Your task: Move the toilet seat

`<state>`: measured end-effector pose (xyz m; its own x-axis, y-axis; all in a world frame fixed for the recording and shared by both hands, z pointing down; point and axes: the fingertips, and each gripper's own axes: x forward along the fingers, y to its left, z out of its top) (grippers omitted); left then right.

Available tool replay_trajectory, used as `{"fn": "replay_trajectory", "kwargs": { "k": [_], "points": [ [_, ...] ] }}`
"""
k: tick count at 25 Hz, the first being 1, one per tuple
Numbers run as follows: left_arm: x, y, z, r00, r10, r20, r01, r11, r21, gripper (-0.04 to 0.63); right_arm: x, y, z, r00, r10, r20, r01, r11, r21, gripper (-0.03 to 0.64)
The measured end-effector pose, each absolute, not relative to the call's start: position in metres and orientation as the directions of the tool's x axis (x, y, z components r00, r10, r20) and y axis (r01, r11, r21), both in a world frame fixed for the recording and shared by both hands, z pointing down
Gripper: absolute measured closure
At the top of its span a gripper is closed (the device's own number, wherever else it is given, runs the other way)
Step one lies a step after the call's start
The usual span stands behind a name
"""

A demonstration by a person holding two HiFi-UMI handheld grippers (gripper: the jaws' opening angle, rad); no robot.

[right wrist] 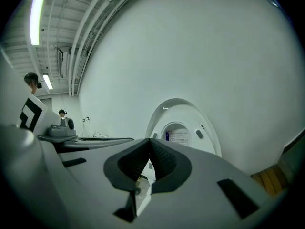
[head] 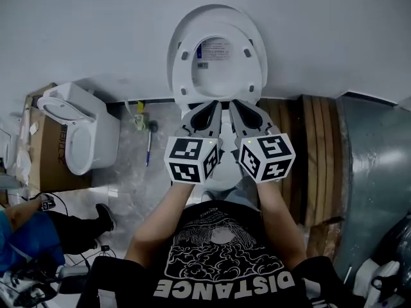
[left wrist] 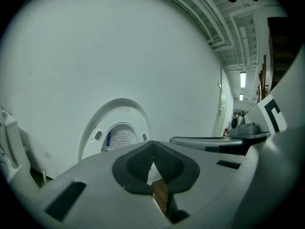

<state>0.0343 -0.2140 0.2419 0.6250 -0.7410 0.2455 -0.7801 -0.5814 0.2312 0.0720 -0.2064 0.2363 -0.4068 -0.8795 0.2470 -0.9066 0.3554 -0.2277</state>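
The white toilet seat [head: 218,63] stands raised, leaning with its lid [head: 183,27] against the wall, a label showing in its opening. Below it, the bowl [head: 221,177] is mostly hidden by my grippers. My left gripper [head: 215,105] and right gripper [head: 234,104] hover side by side just in front of the seat's lower edge, both shut and empty. The left gripper view shows the raised seat [left wrist: 97,135] beyond the closed tips of the left gripper [left wrist: 153,145]. In the right gripper view the seat [right wrist: 200,133] stands behind the right gripper [right wrist: 150,143].
A second white toilet [head: 80,130] sits on a cardboard box [head: 42,153] at the left. Small items [head: 142,122] lie on the floor by the wall. Wooden planks [head: 314,146] and a grey sheet [head: 372,172] are at the right. A person's legs [head: 38,226] are at lower left.
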Motion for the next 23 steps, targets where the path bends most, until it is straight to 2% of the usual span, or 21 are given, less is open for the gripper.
{"fn": "replay_trajectory", "kwargs": {
  "k": [9,23],
  "points": [
    [0.01,-0.181,0.244,0.647,-0.717,0.26,-0.762,-0.621,0.184,0.584,0.045,-0.169,0.238,-0.355,-0.899,0.257,-0.931,0.314,-0.187,0.598],
    [0.012,-0.162,0.245,0.687,-0.68,0.258,-0.724,-0.671,0.161,0.584,0.042,-0.151,0.236,-0.305,-0.917,0.258,-0.95,0.275,-0.145,0.598]
  ]
}}
